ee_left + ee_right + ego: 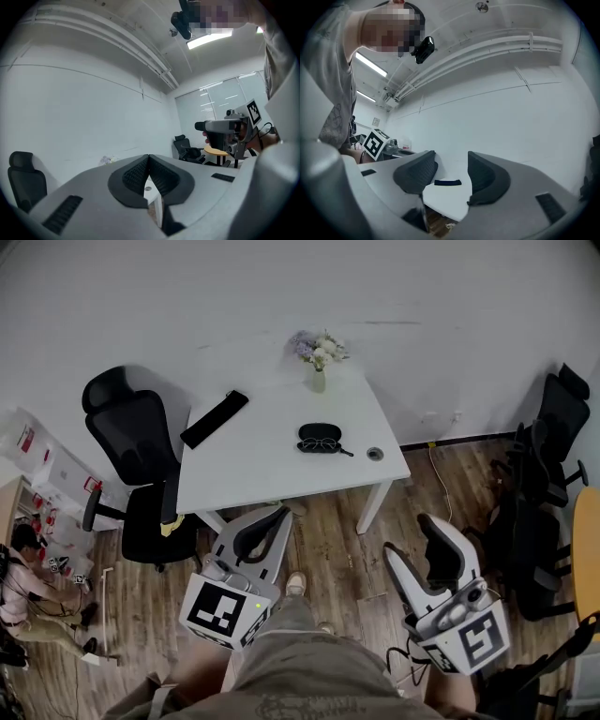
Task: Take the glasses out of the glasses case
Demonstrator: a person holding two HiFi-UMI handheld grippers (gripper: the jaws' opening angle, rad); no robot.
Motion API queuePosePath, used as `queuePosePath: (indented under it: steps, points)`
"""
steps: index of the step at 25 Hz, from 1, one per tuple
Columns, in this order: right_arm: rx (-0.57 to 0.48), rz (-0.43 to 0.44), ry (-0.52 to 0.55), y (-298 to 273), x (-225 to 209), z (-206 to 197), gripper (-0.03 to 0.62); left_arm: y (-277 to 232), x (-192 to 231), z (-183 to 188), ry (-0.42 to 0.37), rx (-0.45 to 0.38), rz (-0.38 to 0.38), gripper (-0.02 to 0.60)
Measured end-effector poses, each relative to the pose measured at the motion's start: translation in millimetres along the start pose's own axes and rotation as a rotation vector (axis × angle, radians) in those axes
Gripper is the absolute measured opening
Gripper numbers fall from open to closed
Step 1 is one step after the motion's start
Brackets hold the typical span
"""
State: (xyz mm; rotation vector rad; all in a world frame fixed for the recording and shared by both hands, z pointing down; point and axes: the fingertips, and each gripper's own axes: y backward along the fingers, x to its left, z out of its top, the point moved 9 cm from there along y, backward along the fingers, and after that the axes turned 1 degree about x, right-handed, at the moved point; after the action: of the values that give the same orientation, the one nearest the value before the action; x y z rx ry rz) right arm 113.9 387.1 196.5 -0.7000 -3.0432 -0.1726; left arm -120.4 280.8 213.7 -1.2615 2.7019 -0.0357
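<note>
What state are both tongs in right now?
Left tongs: closed, holding nothing.
Right tongs: open, holding nothing.

- Office room: plain white wall (281,287) and wood-plank floor (347,549).
- White desk-type table (262,470) set against the wall, with a vase of flowers (319,357) at its far edge.
- Black swivel chair (136,442) beside the table; further black chairs (548,446) grouped at the right.
- Ceiling strip light (208,40), exposed conduits (487,47) and window blinds (225,96).
- White cartons (42,460) stacked at the left.
</note>
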Motion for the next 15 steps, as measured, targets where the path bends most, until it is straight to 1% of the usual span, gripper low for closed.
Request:
queuePosePath:
  steps: [6, 8, 11, 15]
  points:
    - [0.038, 0.011, 0.016, -24.5, -12.1, -17.6, 0.219, -18.1, 19.9, -11.5, 0.004, 0.007, 0.01, 0.015]
    - [0.059, 0.007, 0.027, -37.5, -19.3, -24.1, 0.219, -28.7, 30.4, -15.4, 0.013, -0.003, 0.011, 0.015]
    - [0.104, -0.002, 0.03, -60.3, -35.2, -37.0, 0.219, -46.4, 50.2, -17.8, 0.027, -0.038, 0.024, 0.015]
    - [0.192, -0.009, 0.018, -97.9, -60.5, -60.7, 0.219, -77.2, 83.1, -27.0, 0.049, -0.022, 0.022, 0.015]
